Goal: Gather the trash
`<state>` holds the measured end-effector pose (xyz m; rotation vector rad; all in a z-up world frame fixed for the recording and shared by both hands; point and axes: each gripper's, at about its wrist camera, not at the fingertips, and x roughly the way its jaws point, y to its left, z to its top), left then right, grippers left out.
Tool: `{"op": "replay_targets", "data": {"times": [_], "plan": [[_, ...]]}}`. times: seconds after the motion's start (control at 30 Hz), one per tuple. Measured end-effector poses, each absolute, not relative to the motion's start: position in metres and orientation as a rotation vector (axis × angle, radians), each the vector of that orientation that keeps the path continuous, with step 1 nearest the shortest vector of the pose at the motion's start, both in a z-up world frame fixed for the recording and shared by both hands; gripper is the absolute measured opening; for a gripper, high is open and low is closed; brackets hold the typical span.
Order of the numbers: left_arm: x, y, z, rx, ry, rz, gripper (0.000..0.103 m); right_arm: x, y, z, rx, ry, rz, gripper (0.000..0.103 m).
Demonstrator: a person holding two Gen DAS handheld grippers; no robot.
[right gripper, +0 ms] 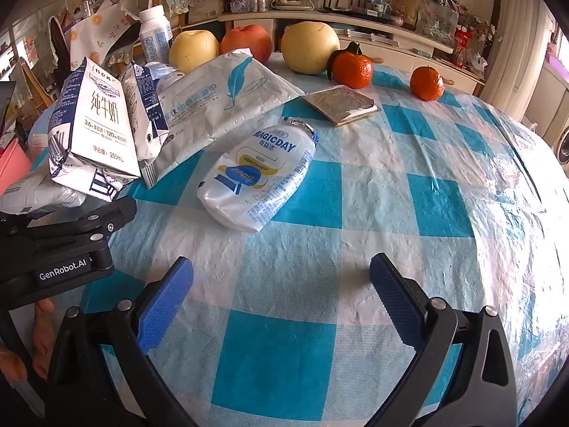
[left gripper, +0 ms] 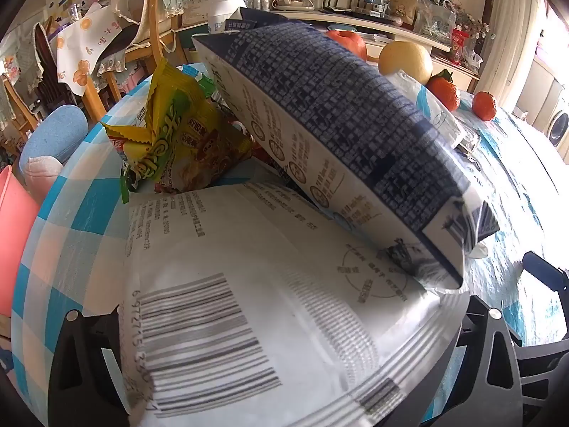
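Note:
In the left wrist view my left gripper (left gripper: 284, 338) is shut on a white plastic package with a barcode (left gripper: 249, 302). A crushed blue-and-white milk carton (left gripper: 341, 135) leans over it, and a yellow-green snack wrapper (left gripper: 174, 135) lies behind. In the right wrist view my right gripper (right gripper: 281, 299) is open and empty above the checked tablecloth (right gripper: 391, 213). A flattened white MAGICDAY bottle (right gripper: 259, 174) lies ahead of it. The milk carton (right gripper: 92, 121) and a white feather-print bag (right gripper: 227, 96) lie at the left, next to the left gripper's body (right gripper: 53, 245).
Apples and pears (right gripper: 309, 51), two tangerines (right gripper: 354, 69), a flat foil packet (right gripper: 341, 105) and a white bottle (right gripper: 154, 33) stand at the table's far side. A pink bin (left gripper: 14, 242) stands off the table's left edge. Chairs and shelves stand behind.

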<state>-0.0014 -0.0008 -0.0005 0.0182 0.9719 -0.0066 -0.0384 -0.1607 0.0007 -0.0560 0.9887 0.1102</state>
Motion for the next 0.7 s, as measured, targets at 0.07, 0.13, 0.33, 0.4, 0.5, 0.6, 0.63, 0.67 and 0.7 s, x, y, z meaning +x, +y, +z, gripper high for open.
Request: {"op": "replay_targets", "data": {"times": [0.07, 0.13, 0.33, 0.4, 0.5, 0.6, 0.63, 0.67, 0.7], "plan": [[-0.004, -0.002, -0.001, 0.023, 0.972, -0.010, 0.099, -0.038, -0.159, 0.001, -0.053, 0.994, 0.102, 0.099], [-0.006, -0.003, 0.003, 0.032, 0.970, -0.004, 0.099, -0.049, -0.163, 0.006, -0.026, 0.969, 0.088, 0.099], [-0.035, 0.003, 0.009, 0.074, 0.932, 0.029, 0.099, -0.066, -0.172, 0.019, -0.038, 0.933, 0.056, 0.099], [-0.049, 0.006, 0.015, 0.081, 0.910, 0.024, 0.099, -0.076, -0.174, 0.028, -0.030, 0.905, 0.056, 0.099], [-0.065, 0.001, 0.028, 0.117, 0.871, 0.035, 0.099, -0.082, -0.179, 0.036, -0.016, 0.874, 0.062, 0.099], [-0.086, 0.000, 0.045, 0.119, 0.825, 0.042, 0.099, -0.097, -0.180, 0.049, 0.002, 0.829, 0.056, 0.099], [-0.092, 0.002, 0.052, 0.119, 0.813, 0.044, 0.099, -0.100, -0.180, 0.055, 0.007, 0.815, 0.054, 0.099], [-0.099, 0.003, 0.060, 0.123, 0.797, 0.049, 0.099, -0.106, -0.180, 0.060, 0.010, 0.798, 0.052, 0.099], [-0.106, 0.004, 0.068, 0.129, 0.779, 0.054, 0.099, -0.110, -0.180, 0.064, 0.014, 0.786, 0.050, 0.099]]}}
